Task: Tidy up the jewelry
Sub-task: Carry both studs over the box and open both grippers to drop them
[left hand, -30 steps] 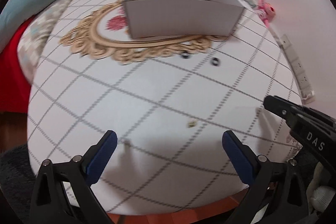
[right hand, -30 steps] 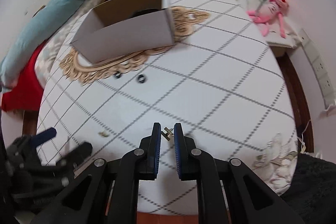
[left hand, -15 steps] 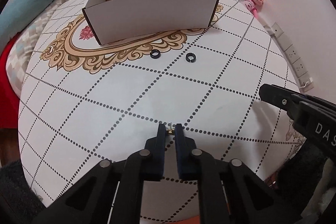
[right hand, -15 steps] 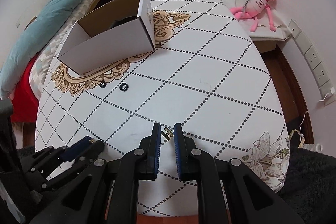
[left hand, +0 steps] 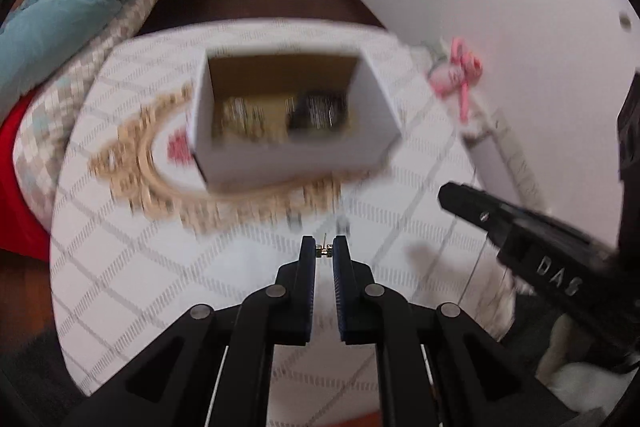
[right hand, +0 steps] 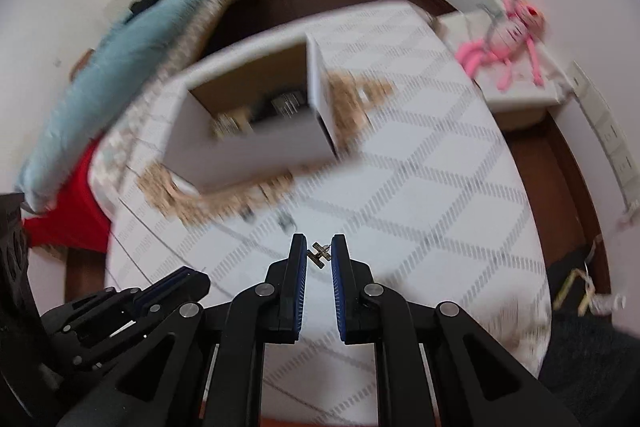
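My left gripper is shut on a small gold earring and holds it above the table. My right gripper is shut on a small cross-shaped earring, also raised. The white cardboard box stands beyond both, open on top, with blurred jewelry and a dark item inside; it also shows in the right wrist view. Two small dark rings lie on the cloth between the box and the grippers, blurred. The right gripper shows at the right of the left wrist view.
The round table has a white dotted-grid cloth with a gold ornament. A pink plush toy lies on a low white stand at the right. A bed with a teal blanket is at the left. A wall socket strip is at the right.
Both grippers have risen with their earrings, and the view now looks down into the box. A second ago the left gripper was open; it closed on the gold earring.
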A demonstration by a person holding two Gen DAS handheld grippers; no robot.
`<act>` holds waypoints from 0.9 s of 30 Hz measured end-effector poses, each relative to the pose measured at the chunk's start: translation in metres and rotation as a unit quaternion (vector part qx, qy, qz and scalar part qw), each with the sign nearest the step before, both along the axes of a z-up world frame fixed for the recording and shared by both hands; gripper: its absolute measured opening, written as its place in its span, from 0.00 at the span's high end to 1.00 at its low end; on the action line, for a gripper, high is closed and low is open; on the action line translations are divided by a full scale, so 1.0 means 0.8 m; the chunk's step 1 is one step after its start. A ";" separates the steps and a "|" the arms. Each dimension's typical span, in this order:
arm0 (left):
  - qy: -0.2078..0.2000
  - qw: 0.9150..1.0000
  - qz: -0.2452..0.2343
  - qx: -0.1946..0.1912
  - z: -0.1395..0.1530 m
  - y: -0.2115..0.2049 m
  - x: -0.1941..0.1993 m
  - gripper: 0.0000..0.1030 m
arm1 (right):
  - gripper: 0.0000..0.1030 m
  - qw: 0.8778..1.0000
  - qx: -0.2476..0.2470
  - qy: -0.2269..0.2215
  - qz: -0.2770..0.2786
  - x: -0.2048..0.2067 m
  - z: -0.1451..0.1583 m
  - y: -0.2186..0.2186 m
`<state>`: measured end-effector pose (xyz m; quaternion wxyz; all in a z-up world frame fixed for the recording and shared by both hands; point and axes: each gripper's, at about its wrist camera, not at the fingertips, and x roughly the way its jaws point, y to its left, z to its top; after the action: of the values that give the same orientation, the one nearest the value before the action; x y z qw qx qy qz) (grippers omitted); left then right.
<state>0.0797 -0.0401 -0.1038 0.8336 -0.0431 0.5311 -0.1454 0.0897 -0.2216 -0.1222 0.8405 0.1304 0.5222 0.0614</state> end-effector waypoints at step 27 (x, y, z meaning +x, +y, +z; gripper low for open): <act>0.032 0.991 0.075 0.107 -0.003 0.052 0.204 0.13 | 0.59 0.990 -0.103 0.074 0.062 0.250 -0.019 0.029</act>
<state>0.2426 0.0017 -0.1060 0.8245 0.0018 0.5654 -0.0236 0.2899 -0.1984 -0.1371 0.8029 0.0148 0.5939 0.0493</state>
